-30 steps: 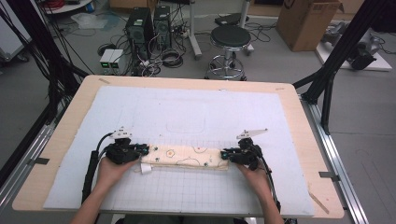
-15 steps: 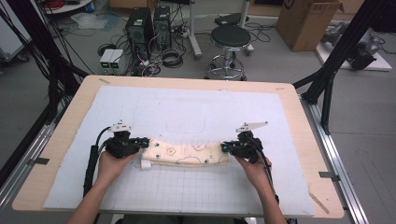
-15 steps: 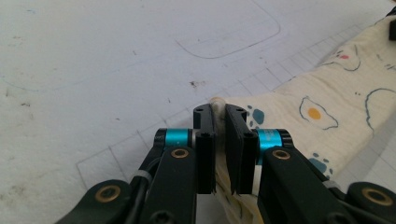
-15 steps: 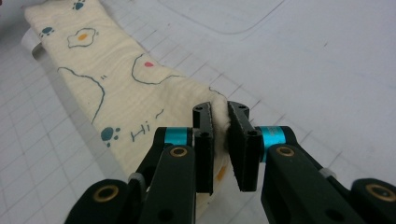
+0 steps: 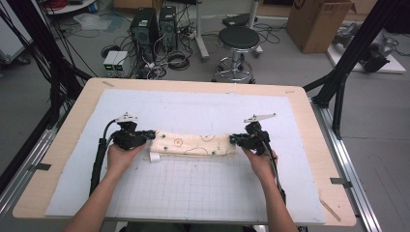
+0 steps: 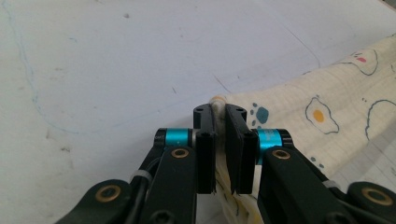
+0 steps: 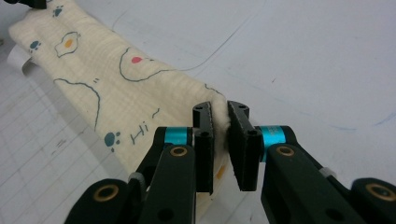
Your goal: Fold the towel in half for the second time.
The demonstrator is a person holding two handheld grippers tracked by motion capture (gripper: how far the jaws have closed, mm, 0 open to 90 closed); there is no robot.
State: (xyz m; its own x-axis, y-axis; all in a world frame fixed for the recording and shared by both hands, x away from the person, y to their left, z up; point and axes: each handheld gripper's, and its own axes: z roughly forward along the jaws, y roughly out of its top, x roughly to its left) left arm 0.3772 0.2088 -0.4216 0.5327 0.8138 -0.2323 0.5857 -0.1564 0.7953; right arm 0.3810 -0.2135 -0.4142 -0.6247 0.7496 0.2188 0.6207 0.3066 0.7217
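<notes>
A wooden table (image 5: 63, 159) carries a white gridded mat (image 5: 203, 188) over most of its top. Beyond its far edge, at twelve o'clock, a black round stool (image 5: 239, 38) stands on the grey floor, with two dark computer towers (image 5: 153, 24) at eleven o'clock amid loose cables. A cardboard box (image 5: 321, 21) sits at one o'clock.

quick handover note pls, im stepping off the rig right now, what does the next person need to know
Left gripper: shut on one end of the cream printed cloth.
Right gripper: shut on the other end.
Cloth: folded into a long strip, stretched between the two grippers over the white mat, a white tag hanging near its left end.
Done: both ends gripped.
Left: probably another fold or laying it flat; keep both grips even so neither end slips.
</notes>
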